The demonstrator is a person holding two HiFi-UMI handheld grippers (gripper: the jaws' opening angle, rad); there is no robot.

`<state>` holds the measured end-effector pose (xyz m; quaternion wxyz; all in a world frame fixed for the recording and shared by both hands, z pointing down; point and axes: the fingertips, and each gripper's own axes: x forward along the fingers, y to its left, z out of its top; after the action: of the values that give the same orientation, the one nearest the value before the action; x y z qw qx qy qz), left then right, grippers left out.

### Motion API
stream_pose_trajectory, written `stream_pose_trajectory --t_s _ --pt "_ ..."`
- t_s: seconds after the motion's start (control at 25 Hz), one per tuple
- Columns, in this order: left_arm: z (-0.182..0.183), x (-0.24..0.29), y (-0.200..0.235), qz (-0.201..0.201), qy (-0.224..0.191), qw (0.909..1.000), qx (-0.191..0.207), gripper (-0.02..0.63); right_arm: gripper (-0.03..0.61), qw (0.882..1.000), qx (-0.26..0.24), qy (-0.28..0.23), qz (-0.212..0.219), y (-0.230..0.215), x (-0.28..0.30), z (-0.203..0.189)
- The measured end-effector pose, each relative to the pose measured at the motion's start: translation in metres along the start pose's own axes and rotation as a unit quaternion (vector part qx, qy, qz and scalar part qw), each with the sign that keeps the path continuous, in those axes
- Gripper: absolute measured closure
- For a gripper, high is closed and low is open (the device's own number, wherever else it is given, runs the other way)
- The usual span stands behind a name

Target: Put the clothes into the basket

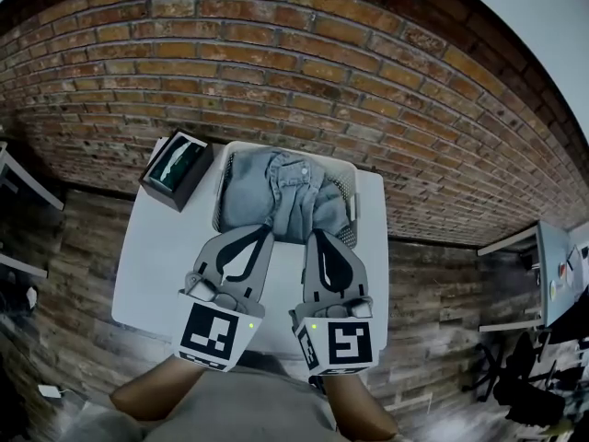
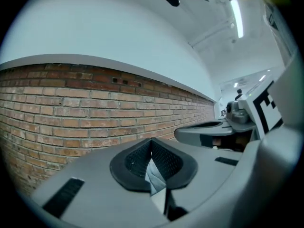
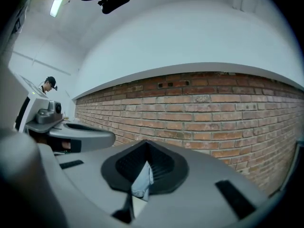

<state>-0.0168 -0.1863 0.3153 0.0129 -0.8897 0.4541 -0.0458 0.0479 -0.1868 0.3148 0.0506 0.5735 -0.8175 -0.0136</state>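
Brick wall, white table, basket, clothes

A white table is set close to the brick wall on a wood-look floor. Two things are parked on it: a pale basket at the far edge, and a dark open box just beside it at the far left corner.

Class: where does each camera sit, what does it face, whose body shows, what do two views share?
Head view: on the head, down onto basket and shirt; both forearms show.
Left gripper view: on left gripper, toward brick wall; jaws pinch shirt.
Right gripper view: on right gripper, same wall, shirt pinched.
Shared: wall, shirt.
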Motion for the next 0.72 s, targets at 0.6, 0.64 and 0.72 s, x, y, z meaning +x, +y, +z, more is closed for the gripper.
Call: stream_pose_trajectory --t_s 0.6,0.64,0.72 --pt "0.028 -0.061 -0.045 -0.013 0.010 0.9994 0.029 0.606 0.572 1.000 -0.018 0.004 0.018 0.034 -0.070 0.027" --pt "0.027 -0.061 -0.046 -0.013 0.012 0.9995 0.026 0.606 0.572 1.000 -0.015 0.007 0.021 0.036 -0.072 0.025" --pt "0.025 -0.063 -0.048 -0.013 0.016 0.9995 0.023 0.606 0.572 1.000 -0.009 0.011 0.025 0.038 -0.075 0.021"
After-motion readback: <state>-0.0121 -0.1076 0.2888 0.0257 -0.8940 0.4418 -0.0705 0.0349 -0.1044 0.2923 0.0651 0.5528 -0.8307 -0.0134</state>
